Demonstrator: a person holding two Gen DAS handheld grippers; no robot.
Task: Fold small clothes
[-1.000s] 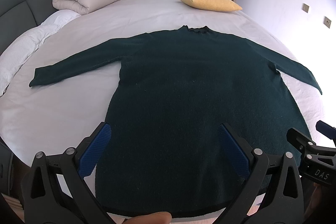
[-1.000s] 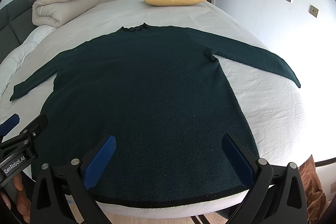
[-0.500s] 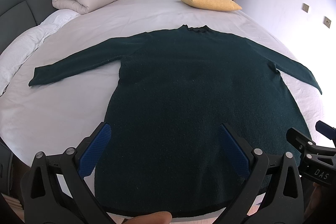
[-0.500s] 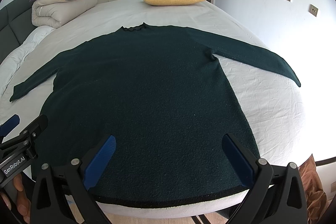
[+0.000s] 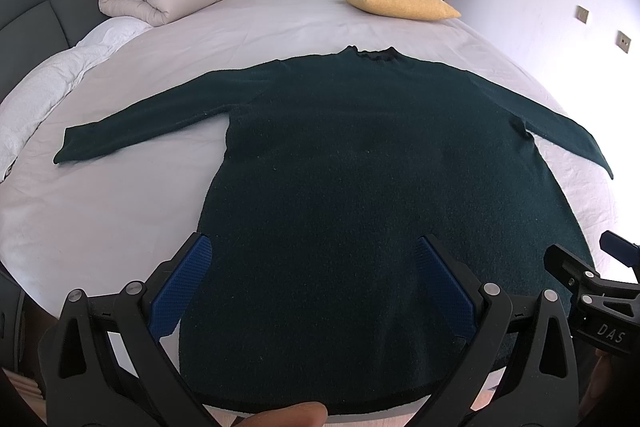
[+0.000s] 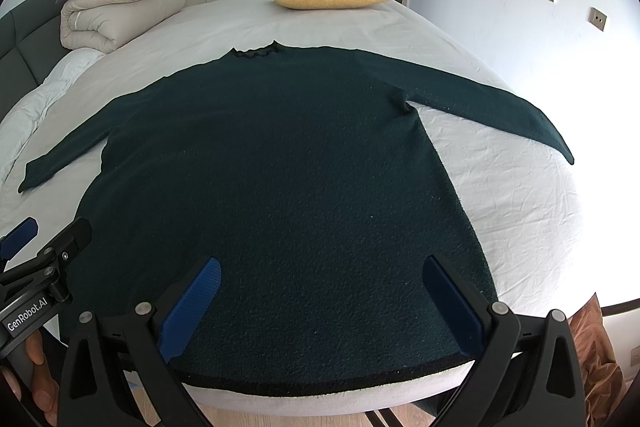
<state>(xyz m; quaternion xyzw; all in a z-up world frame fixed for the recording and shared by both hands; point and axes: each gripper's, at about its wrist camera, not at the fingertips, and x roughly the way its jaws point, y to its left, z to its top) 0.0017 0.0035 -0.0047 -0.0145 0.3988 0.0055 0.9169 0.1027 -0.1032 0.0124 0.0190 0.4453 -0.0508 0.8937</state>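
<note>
While nothing is yet being gripped, both tongs are being held wide apart above the near hem of the sweater [image 5: 360,187], the left tongs [image 5: 312,283] toward its left side and the right tongs [image 6: 320,303] toward its right. The sweater is lying flat on the bed [image 5: 100,219], straight ahead of both tongs, collar at the far end, one sleeve [image 5: 152,123] reaching out left of the left tongs and the other sleeve [image 6: 492,107] out right of the right tongs.

Judging by this layout, the first fold is only being prepared. It would be done well if each sleeve were being taken near its cuff and carried inward across the body, or if the hem corners were being pinched with a thin bite, so that only the knit and not the sheet beneath is being caught. Both sides should be lifted evenly, since the thick knit is likely to sag and drag.

The hem's middle is being cut off behind the tongs in both views, and a fingertip [image 5: 292,415] is intruding at the bottom edge. Whether the pads are touching the fabric cannot be told. The right cuff is being washed out by glare.
</note>
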